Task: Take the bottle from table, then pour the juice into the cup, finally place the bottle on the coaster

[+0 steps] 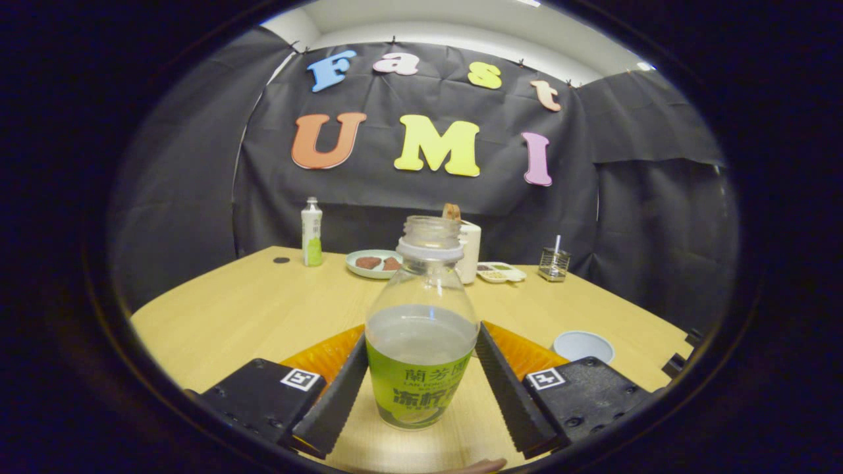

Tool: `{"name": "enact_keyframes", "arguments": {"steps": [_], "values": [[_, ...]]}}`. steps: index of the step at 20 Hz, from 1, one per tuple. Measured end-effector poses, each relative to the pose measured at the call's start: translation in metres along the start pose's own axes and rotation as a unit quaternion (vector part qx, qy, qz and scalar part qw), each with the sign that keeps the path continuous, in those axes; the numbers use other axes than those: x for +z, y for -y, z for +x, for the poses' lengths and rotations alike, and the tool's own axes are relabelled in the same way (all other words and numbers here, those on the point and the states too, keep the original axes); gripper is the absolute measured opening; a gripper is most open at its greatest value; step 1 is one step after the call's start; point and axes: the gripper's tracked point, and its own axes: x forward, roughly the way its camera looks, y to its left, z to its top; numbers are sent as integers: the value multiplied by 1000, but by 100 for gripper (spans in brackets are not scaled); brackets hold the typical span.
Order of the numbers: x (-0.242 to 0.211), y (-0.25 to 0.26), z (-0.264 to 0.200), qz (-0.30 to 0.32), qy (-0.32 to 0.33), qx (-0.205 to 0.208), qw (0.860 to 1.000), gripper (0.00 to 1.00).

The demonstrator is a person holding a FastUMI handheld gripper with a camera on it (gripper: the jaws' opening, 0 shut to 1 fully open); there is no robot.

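An uncapped clear bottle (421, 342) with a green label stands upright between my fingers, about half full of pale juice. My gripper (421, 334) is shut on the bottle, both pads pressing its sides at label height. An orange coaster (323, 355) lies on the wooden table (250, 309) just behind the bottle, partly hidden by the fingers and the bottle. A pale blue cup (583, 345) sits on the table to the right of the right finger. I cannot tell whether the bottle's base touches the table.
At the back of the table stand a white and green bottle (311, 232), a plate (374, 263) with brown pieces, a white container (470, 250), a small snack dish (500, 272) and a metal mesh holder (554, 264). A person's fingertip (484, 466) shows below the bottle.
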Motion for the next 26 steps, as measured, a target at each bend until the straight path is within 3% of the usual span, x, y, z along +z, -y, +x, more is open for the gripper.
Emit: {"name": "enact_keyframes", "arguments": {"steps": [3, 6, 13, 18, 26], "values": [[2, 0, -7, 6, 0, -2, 1000, 84], [-1, 0, -14, 31, -8, 5, 999, 83], [13, -24, -36, 111, -3, 85, 990, 81], [16, -21, -41, 152, -18, 108, 982, 81], [25, -21, -51, 285, -20, 171, 943, 81]]}}
